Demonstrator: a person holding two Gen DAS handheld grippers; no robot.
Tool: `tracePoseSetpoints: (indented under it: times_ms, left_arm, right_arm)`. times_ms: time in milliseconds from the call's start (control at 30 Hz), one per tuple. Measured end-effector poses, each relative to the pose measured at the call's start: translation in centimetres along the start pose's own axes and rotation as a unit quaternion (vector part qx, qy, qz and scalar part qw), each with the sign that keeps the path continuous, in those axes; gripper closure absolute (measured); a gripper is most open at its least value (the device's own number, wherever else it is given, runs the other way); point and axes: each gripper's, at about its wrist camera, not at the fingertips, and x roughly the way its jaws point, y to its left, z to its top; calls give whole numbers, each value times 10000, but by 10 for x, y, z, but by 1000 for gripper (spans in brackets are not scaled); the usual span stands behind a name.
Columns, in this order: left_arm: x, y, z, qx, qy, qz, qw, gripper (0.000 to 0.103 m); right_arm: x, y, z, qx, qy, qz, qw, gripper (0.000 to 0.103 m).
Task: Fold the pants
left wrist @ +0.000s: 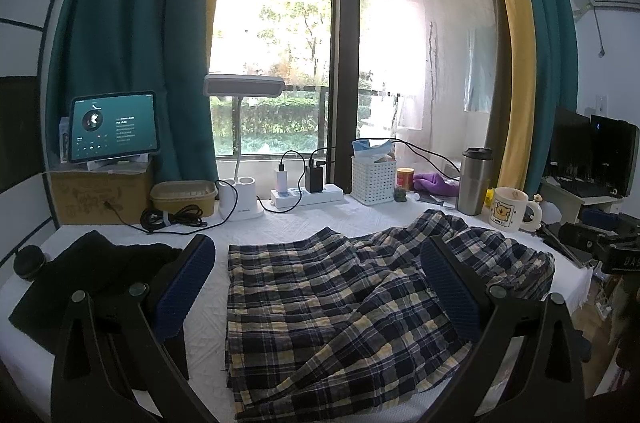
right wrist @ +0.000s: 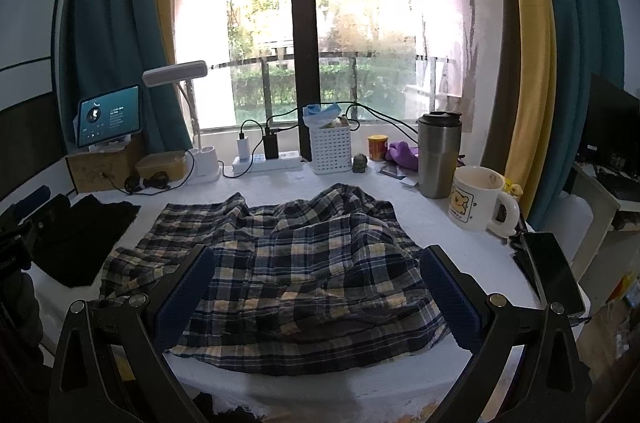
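Pants (left wrist: 344, 307) in navy, white and yellow plaid lie rumpled on the white table cover (left wrist: 280, 223), directly ahead of and beneath both grippers. The left gripper (left wrist: 318, 287) has its jaws spread wide and grips nothing; the cloth's left edge runs between its blue pads (left wrist: 186, 291), and a black garment (left wrist: 96, 271) lies just off to its left. The right gripper (right wrist: 318, 293) is equally wide open and empty, hovering over the near, bunched part of the pants. Beyond its right finger stand a cartoon mug (right wrist: 478, 199) and a steel tumbler (right wrist: 438, 155).
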Motion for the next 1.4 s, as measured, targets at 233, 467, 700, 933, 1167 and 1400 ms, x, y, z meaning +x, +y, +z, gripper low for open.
tracePoseSetpoints:
  times_ms: [233,467,700,933,1167,1400]
  left_arm:
    - [19,13,8,-5,96,144,9999,2]
    - [74,42,13,-301,596,429,9968,2]
    - [124,60,16,-363,1032,604,9922,2]
    - [175,76,20,-451,1334,744,9872,2]
    - [223,89,7,-469,1893,895,9767,2]
    - [258,101,-16,-543,2486,1057,9613,2]
  right_arm:
    - [17,-21,8,140,89,-21,9999,1]
    - [61,-56,34,131,439,-165,9988,1]
    - [115,-86,70,136,861,-2,9962,16]
    - [193,-105,98,-124,1586,121,9872,31]
    - [283,-102,72,-207,2772,737,9578,43]
    - [329,-103,48,-98,3434,960,9342,56]
